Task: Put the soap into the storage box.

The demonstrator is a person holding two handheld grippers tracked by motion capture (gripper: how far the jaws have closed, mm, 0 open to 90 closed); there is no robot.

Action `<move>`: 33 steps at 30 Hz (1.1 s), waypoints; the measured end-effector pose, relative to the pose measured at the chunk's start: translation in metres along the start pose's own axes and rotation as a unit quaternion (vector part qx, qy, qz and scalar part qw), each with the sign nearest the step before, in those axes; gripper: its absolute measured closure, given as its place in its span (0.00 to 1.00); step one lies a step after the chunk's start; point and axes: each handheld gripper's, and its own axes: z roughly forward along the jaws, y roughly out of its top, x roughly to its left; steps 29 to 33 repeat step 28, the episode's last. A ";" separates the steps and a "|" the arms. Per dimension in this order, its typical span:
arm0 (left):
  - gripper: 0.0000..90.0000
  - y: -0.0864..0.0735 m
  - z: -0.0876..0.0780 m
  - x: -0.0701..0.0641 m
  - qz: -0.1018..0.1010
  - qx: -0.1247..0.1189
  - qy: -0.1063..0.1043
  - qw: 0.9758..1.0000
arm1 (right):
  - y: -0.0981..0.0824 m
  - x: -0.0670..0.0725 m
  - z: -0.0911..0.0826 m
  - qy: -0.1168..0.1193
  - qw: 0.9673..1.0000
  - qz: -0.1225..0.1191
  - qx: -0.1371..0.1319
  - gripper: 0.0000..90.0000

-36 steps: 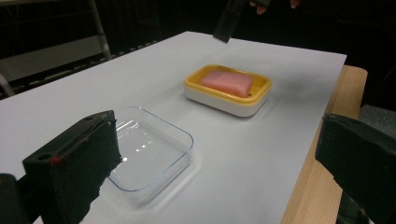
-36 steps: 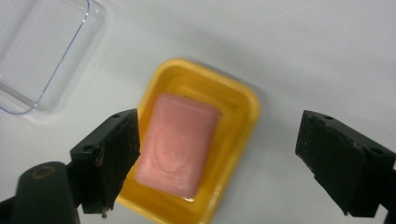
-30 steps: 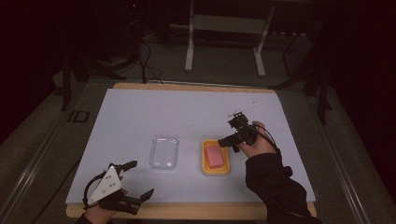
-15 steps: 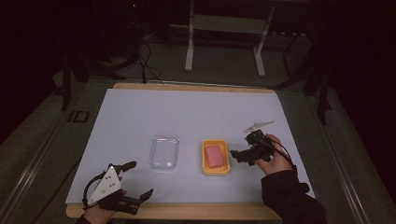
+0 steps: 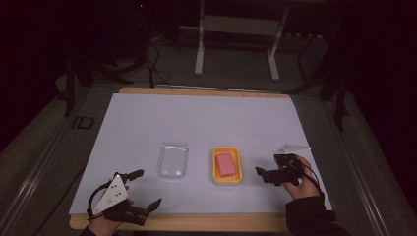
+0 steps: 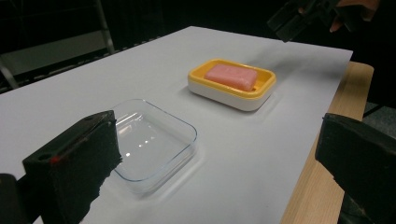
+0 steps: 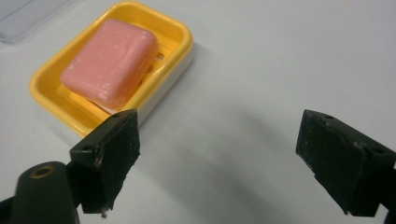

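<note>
On your table (image 5: 147,118), covered in white, sit three items. One: a clear tray (image 5: 173,160), empty, left of centre; it lies just beyond your left gripper's near jaw in the left gripper view (image 6: 149,140). Two: a yellow dish (image 5: 227,166) just right of the tray, apart from it. Three: a pink soap (image 5: 226,164) lying in that dish, seen close in the right gripper view (image 7: 109,63). Your left gripper (image 5: 142,189) rests at the near left edge, jaws spread wide, holding nothing. Your right gripper (image 5: 263,173) hangs just right of the dish, pointed toward it, jaws likewise wide apart and empty (image 7: 217,158), clear of the dish rim (image 7: 184,35).
</note>
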 end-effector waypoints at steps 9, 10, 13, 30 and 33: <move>0.00 0.000 -0.001 0.000 0.001 -0.001 -0.003 1.000 | -0.026 -0.008 -0.006 -0.015 0.999 0.032 -0.025 0.15; 0.00 0.000 -0.001 0.000 0.001 -0.002 -0.003 1.000 | -0.029 -0.009 -0.007 -0.018 0.999 0.035 -0.028 0.15; 0.00 0.001 -0.001 -0.001 0.001 -0.002 -0.005 1.000 | -0.034 -0.014 -0.009 -0.026 0.998 0.043 -0.034 0.15; 0.00 0.001 -0.002 -0.001 0.003 -0.003 -0.009 1.000 | -0.038 -0.021 -0.001 -0.045 0.997 0.044 -0.044 0.15; 0.00 0.001 -0.002 -0.001 0.003 -0.003 -0.009 1.000 | -0.038 -0.021 -0.001 -0.045 0.997 0.044 -0.044 0.15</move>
